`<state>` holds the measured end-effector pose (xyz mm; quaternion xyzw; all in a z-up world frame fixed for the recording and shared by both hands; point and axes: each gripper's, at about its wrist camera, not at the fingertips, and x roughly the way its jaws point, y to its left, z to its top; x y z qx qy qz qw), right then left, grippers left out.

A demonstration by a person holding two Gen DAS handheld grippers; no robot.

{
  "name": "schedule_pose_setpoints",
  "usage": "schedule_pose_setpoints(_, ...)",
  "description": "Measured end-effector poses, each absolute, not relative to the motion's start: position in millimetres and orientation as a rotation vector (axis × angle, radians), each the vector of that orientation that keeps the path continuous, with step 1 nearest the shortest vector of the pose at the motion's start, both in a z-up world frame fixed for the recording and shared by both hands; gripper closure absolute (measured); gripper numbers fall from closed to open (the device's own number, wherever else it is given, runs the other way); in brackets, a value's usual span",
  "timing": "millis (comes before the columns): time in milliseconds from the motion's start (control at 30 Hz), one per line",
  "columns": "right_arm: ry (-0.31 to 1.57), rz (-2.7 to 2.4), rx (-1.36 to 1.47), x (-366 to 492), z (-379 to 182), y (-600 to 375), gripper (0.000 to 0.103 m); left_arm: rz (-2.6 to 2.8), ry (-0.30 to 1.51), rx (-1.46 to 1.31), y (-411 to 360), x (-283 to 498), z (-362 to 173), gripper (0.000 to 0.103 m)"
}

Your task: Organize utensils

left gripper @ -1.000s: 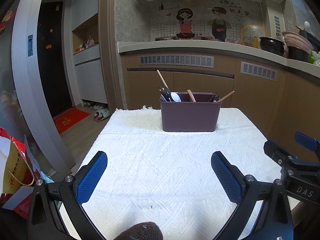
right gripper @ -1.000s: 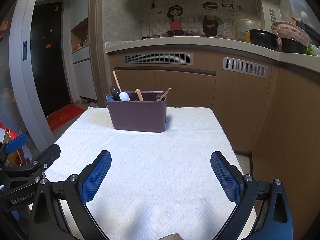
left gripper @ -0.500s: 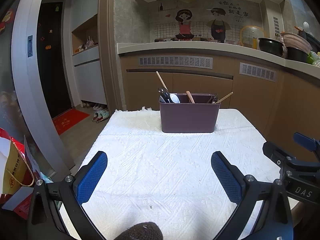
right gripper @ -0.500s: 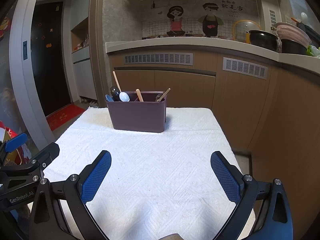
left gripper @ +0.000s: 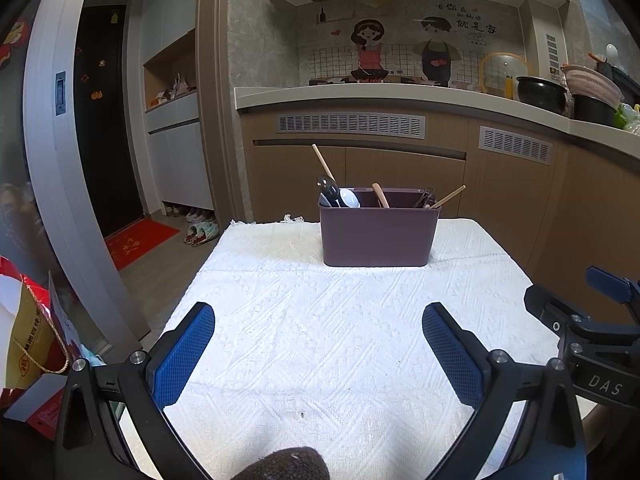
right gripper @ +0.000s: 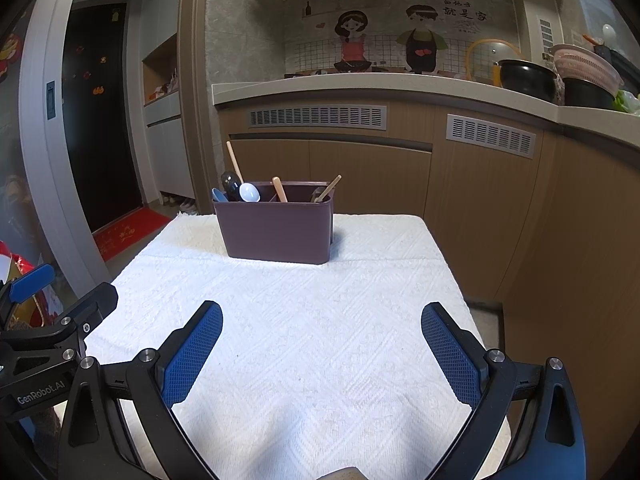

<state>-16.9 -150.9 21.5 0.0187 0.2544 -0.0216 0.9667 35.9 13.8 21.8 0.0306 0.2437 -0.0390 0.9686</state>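
Purple plastic, rectangular and divided into compartments, the utensil caddy (left gripper: 378, 232) is sitting in the centre of the left wrist frame, toward the far edge of the white woven tablecloth (left gripper: 320, 328). Spoons (left gripper: 340, 197) are leaning in its left section and wooden chopsticks (left gripper: 448, 197) are poking out on the right. The left gripper (left gripper: 319, 350) is hovering low in the frame with its blue-padded jaws spread wide and holding nothing; the right gripper (right gripper: 322, 350) is doing the same in its own view, wide apart and empty.

No loose utensil is lying on the cloth in either view, so the sorting is probably finished or pausing. If more is due, the next move is likely reaching forward to the caddy and closing on one handle.
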Motion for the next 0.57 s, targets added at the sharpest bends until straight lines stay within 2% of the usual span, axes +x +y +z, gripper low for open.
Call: schedule_pose_setpoints(567,0.524,-0.032,0.042,-14.5,17.4,-154.3,0.003,-0.068,0.512,0.060,15.2,40.6,19.3,0.000)
